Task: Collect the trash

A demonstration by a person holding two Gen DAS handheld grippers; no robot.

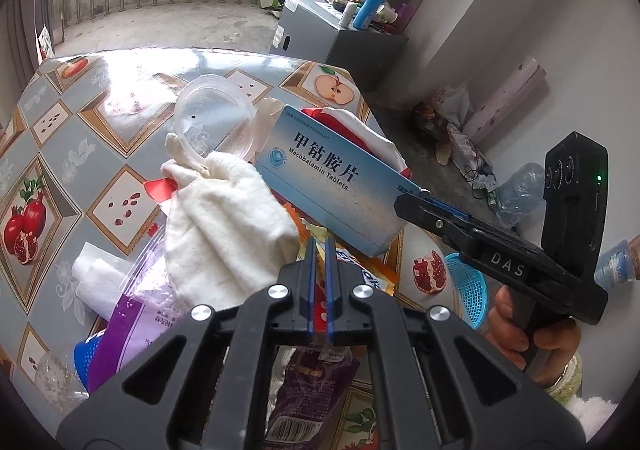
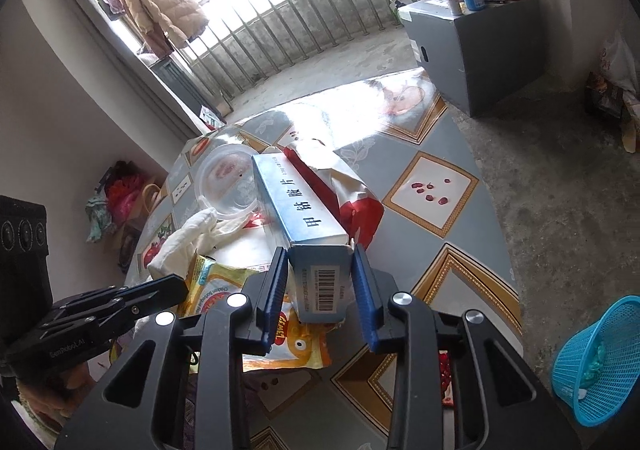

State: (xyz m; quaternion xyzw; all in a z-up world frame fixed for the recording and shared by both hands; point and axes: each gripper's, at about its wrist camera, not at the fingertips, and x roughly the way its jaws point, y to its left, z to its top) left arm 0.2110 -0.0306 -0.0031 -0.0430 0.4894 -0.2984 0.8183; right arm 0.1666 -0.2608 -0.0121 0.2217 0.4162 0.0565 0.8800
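Trash litters the fruit-patterned desk: the Mecobalamin tablet box, lifted above a red-and-white wrapper, is pinched at its barcode end by the right gripper. Just left of the box, the left gripper has its jaws pressed together beside a white cloth.

My left wrist camera looks steeply down along its tongs, close over the littered counter. My right one faces similarly from the opposite side. Both share the blue box, clear lid and balcony railing.
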